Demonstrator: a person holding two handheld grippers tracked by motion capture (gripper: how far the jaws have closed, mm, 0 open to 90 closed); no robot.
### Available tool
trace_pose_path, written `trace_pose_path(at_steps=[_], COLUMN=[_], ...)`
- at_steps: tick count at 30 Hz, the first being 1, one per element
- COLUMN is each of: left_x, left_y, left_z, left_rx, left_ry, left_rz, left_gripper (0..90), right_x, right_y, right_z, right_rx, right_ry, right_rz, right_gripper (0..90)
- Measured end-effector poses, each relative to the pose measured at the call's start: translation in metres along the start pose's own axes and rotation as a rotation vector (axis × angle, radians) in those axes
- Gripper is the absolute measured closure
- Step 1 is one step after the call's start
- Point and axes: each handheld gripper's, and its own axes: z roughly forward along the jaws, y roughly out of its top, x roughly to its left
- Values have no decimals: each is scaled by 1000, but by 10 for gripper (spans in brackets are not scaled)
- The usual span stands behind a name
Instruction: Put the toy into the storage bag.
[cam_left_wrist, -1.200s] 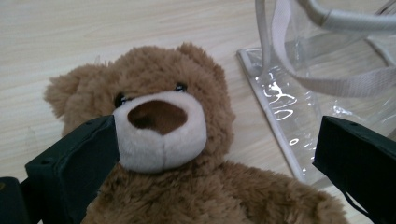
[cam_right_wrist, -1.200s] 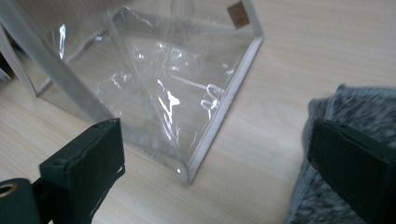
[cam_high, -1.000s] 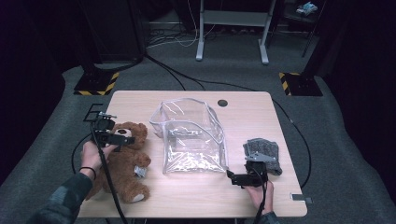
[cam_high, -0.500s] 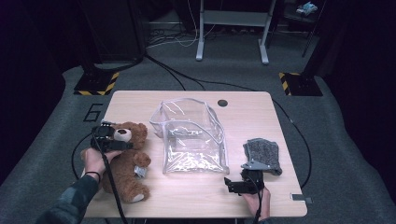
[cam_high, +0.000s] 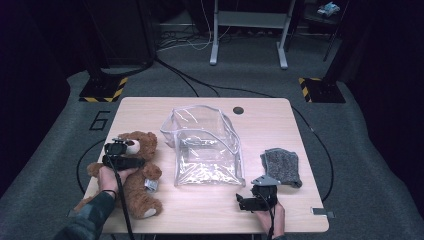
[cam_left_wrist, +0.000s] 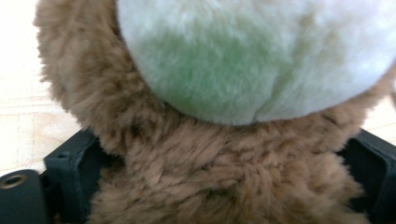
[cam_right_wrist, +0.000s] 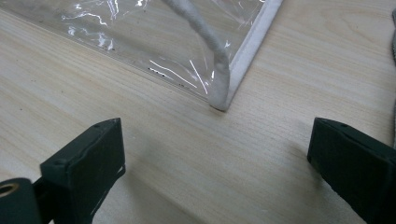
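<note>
Your L gripper (cam_high: 118, 148) sat low over the teddy bear (cam_high: 135, 175), jaws astride its neck just under the pale muzzle (cam_left_wrist: 261, 56). Brown fur filled the gap btwn the black jaws in the left gripper view. The jaws had just been closing a little, bear between them, but they still stood wide; couldn't tell if the pads were pressing the fur yet. Your L hand (cam_high: 107, 177) lay on the bear's body.

The bear lay on its back at the table's (cam_high: 280, 125) left side, head toward the far edge, a small tag (cam_high: 150, 185) at its hip.

Your R gripper (cam_high: 243, 202) was near the front edge, jaws spread wide w/ nothing btwn them but bare wood. It pointed at the near right corner of the clear plastic bag (cam_high: 205, 150), close but not touching. The bag's white-trimmed corner (cam_right_wrist: 219, 100) rested on the wood. The bag stood mid-table, mouth open upward.

A grey cloth (cam_high: 281, 165) lay just right of the bag, behind the R gripper.
</note>
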Motion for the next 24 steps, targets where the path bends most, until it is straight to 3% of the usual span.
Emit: trace_pose_path(at_steps=[2,8,9,11,12,17,23,24], left_x=[1,1,1,0,-2,-8,-6,-5], left_y=[-1,0,-1,-1,-2,-6,-2,-1], left_z=[3,5,6,4,4,-2,-13,-20], left_rx=[-3,13,4,7,-14,-52,-76,-110], left_ry=[-13,-17,-11,2,15,46,5,-13], left_rz=[-19,-9,1,21,32,105,116,114], left_gripper=[101,218,218,300,334,409,444,455], right_x=[-1,-3,-3,-3,-2,-2,-3,-4], right_y=[0,-1,-1,-1,-1,-2,-2,-2], right_z=[-1,1,1,1,1,1,1,0], right_rx=[1,-15,-15,-21,-21,-28,-27,-30], right_ry=[1,-6,-6,-8,-12,-13,-9,2], right_rz=[-18,-16,-16,-9,-8,-7,-7,-1], right_gripper=[39,44,44,48,53,54,55,56])
